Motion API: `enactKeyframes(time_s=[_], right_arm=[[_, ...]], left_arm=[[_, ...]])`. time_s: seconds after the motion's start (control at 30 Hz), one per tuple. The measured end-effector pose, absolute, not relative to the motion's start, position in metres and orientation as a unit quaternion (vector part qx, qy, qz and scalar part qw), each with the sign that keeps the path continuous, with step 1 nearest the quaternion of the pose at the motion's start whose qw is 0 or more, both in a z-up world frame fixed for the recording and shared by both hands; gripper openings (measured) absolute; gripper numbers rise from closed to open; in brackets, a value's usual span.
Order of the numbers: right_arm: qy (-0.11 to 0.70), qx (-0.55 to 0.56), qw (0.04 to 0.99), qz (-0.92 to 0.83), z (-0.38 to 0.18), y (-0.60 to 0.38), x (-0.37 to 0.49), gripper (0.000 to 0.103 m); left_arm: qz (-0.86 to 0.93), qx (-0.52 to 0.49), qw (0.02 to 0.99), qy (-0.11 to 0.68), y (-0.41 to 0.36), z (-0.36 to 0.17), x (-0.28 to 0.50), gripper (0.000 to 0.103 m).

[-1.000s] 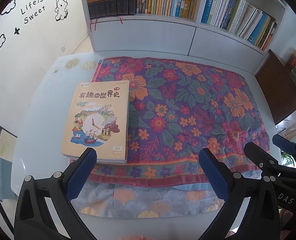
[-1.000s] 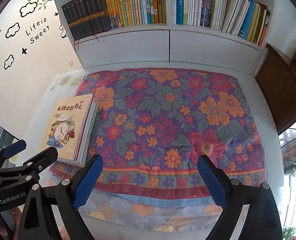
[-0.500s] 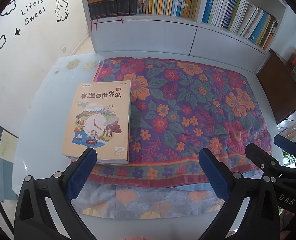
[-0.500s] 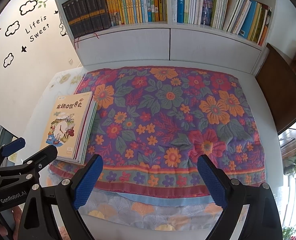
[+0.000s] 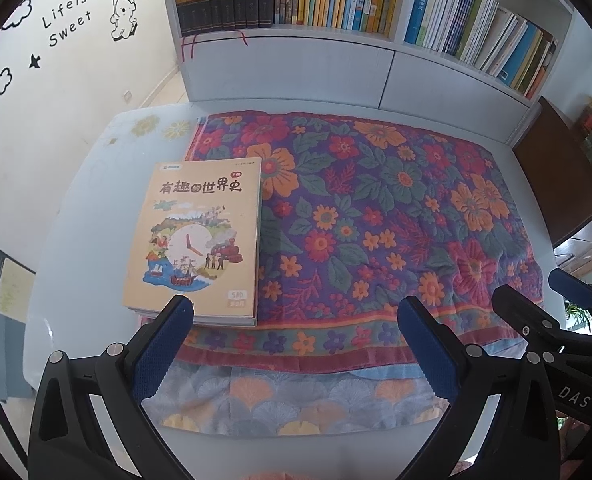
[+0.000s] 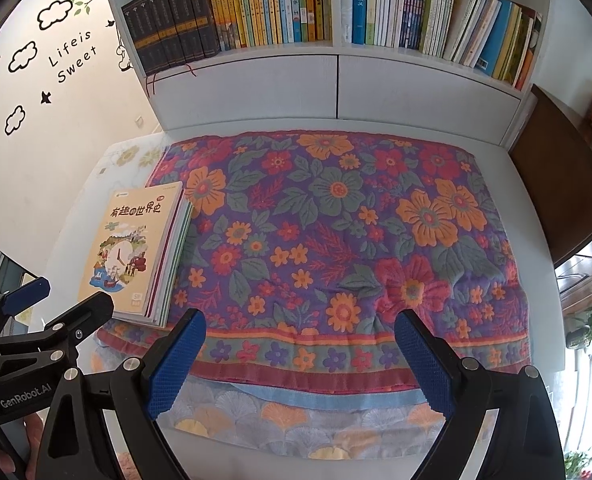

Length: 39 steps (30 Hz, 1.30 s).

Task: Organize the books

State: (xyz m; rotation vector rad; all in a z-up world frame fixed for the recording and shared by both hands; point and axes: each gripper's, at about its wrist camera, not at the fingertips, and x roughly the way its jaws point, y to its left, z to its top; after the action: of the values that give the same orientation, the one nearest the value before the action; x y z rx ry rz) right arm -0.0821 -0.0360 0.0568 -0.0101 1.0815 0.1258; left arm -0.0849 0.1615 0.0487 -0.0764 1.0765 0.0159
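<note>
A stack of thin books (image 5: 200,236) with a yellow clock-and-ship cover lies flat on the left edge of the floral cloth (image 5: 375,220); it also shows in the right wrist view (image 6: 136,248). My left gripper (image 5: 296,344) is open and empty, hovering near the table's front edge, its left fingertip (image 5: 168,336) just below the stack's near edge. My right gripper (image 6: 299,356) is open and empty over the cloth's front border, to the right of the stack.
A white bookshelf (image 6: 335,80) full of upright books (image 6: 296,4) stands behind the white table (image 5: 76,208). A dark wooden cabinet (image 6: 563,184) stands at the right. The wall with decals (image 5: 56,60) is at the left.
Both grippers have drifted slightly; the stack sits a touch lower in the left wrist view. Nothing was grasped or released.
</note>
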Motion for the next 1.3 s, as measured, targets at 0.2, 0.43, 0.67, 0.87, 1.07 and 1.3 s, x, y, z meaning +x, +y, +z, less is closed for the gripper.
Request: enactKeyframes(time_s=[0.2,0.43,0.67,0.87,1.07,1.3], right_arm=[[0.517,-0.003,0.853,0.066,0.0553,-0.0345,-0.0825,0.094],[0.517,-0.002,0.853,0.063,0.0552,-0.0365,-0.0823,0.094],[0.52,-0.003,0.852,0.063,0.0545,-0.0364,-0.083,0.094],[0.521,-0.002,0.851,0.063,0.0535,-0.0365,-0.0831,0.094],[0.52,-0.004,0.852,0.061,0.0527,-0.0363,-0.0831,0.094],[0.52,-0.007,0.852,0.059,0.0531,-0.0365,-0.0826,0.094]], left_arm=[[0.011,-0.039,0.857,0.514,0.1618,0.0478,-0.0868,0.102],[0.011,-0.039,0.856,0.515,0.1611,0.047,-0.0874,0.102],[0.007,-0.039,0.856,0.516,0.1594,0.0475,-0.0866,0.102],[0.004,-0.039,0.856,0.516,0.158,0.0465,-0.0852,0.102],[0.002,-0.039,0.855,0.516,0.1572,0.0455,-0.0851,0.102],[0.0,-0.04,0.855,0.518,0.158,0.0447,-0.0831,0.102]])
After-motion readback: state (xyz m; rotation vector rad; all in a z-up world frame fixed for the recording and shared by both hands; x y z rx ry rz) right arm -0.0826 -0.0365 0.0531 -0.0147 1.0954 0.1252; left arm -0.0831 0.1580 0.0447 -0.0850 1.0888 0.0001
